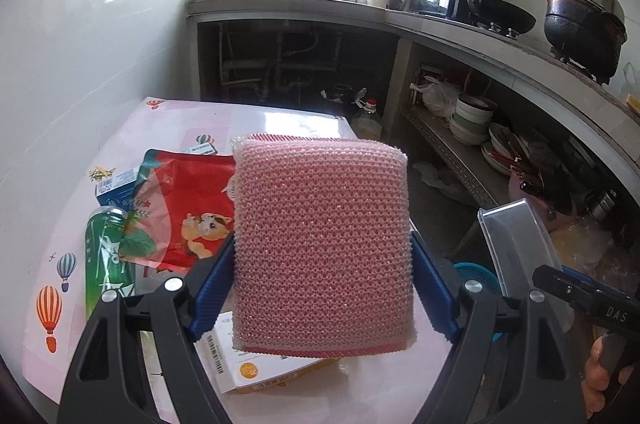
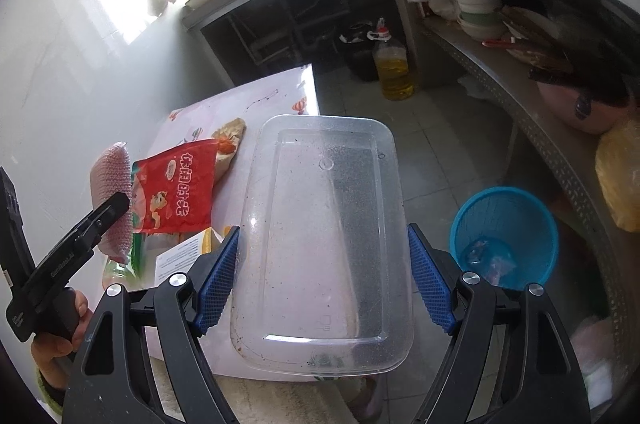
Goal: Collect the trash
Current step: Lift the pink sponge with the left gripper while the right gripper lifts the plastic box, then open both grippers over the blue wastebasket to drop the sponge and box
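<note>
My left gripper (image 1: 322, 256) is shut on a pink mesh scouring sponge (image 1: 322, 244) and holds it above the table; the sponge also shows in the right wrist view (image 2: 112, 180). My right gripper (image 2: 323, 256) is shut on a clear plastic container (image 2: 324, 244), held past the table's right edge; it shows edge-on in the left wrist view (image 1: 516, 244). On the pink table (image 1: 276, 120) lie a red snack bag (image 1: 188, 208), a green bottle (image 1: 104, 256), a blue carton (image 1: 116, 184) and a white-and-orange box (image 1: 256, 364). A blue bin (image 2: 504, 236) stands on the floor, some scraps inside.
A white wall runs along the table's left side. A concrete counter (image 1: 440, 24) with wok and pots wraps the back and right. The lower shelf (image 2: 500, 64) holds bowls and plates. An oil jug (image 2: 394, 68) stands on the floor.
</note>
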Tool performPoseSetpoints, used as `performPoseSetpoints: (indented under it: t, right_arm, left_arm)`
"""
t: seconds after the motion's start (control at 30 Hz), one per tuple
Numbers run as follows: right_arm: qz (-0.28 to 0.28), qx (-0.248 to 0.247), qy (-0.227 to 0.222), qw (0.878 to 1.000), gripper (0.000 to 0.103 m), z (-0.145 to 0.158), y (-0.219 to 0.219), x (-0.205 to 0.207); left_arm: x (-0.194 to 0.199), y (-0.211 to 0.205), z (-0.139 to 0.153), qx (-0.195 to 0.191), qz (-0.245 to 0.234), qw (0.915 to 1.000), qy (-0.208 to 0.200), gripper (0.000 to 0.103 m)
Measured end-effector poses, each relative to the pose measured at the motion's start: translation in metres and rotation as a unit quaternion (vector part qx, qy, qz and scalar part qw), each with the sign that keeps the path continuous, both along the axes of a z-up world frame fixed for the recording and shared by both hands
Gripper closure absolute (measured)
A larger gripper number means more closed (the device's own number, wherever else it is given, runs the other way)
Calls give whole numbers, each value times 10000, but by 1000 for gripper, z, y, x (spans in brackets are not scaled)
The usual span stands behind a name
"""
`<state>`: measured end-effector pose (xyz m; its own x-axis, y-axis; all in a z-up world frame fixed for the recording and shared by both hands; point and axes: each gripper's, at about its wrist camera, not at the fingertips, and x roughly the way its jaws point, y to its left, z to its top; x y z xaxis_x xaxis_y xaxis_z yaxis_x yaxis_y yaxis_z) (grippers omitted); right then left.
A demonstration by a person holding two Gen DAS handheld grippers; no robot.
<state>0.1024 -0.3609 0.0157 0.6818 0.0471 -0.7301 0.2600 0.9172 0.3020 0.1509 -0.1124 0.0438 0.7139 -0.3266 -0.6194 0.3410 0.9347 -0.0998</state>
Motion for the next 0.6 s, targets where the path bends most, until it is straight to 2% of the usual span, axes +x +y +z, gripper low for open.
performPoseSetpoints:
  t: [0.17,0.3,0.4,0.43,0.57,0.6]
  right_arm:
    - [-651,173,5,9977,28,-7,-51,-28]
    - [-1429,400,116,9889,28,-23,-106,-62]
    - [-2092,864,305,9736,28,-51,-152,-89]
    - [-2246,1021,354,9684,28,-60,-164,-96]
    - [-2785,1645,521,9448,28,-106,-197,-112]
    - [-2840,1760,571,9408,28,-117,-202,-112]
  left_arm:
    - [3,-51,1,10,-703,9973,230,24]
    - [8,-108,-6,-34,-1451,9871,669,24]
    - [18,-161,-22,-70,-2075,9692,1322,24]
    - [22,-183,-32,1,-2248,9605,1638,24]
    - [27,-248,-68,342,-2663,9371,2231,24]
    - [29,-266,-81,435,-2766,9285,2438,24]
